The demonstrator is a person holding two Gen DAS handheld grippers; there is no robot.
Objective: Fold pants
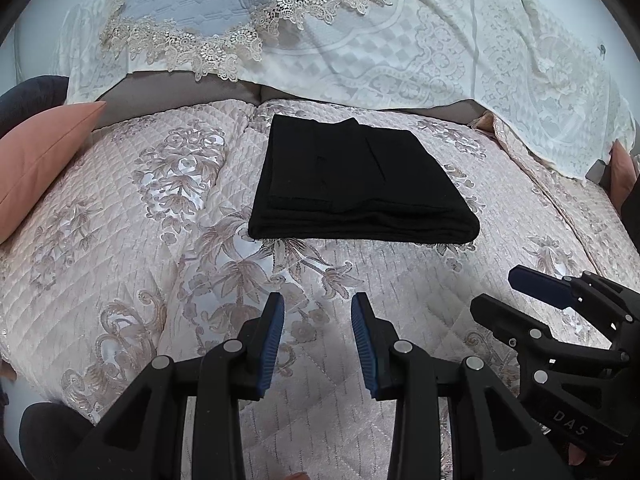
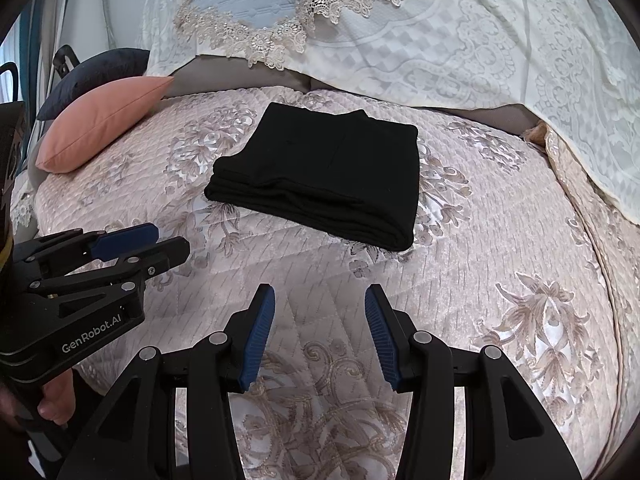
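The black pants (image 1: 356,184) lie folded into a flat rectangle on the pink quilted bedspread (image 1: 120,240); they also show in the right wrist view (image 2: 324,176). My left gripper (image 1: 318,308) is open and empty, held above the bedspread nearer than the pants. My right gripper (image 2: 320,300) is open and empty too, nearer than the pants. The right gripper shows at the right of the left wrist view (image 1: 520,292), the left gripper at the left of the right wrist view (image 2: 164,244). Neither touches the pants.
A salmon pillow (image 1: 44,156) and a dark cushion (image 2: 100,68) lie at the left. A white lace cover (image 1: 440,48) with a grey lace-trimmed cloth (image 1: 208,4) drapes the backrest behind the pants. The bedspread (image 2: 480,240) extends to the right.
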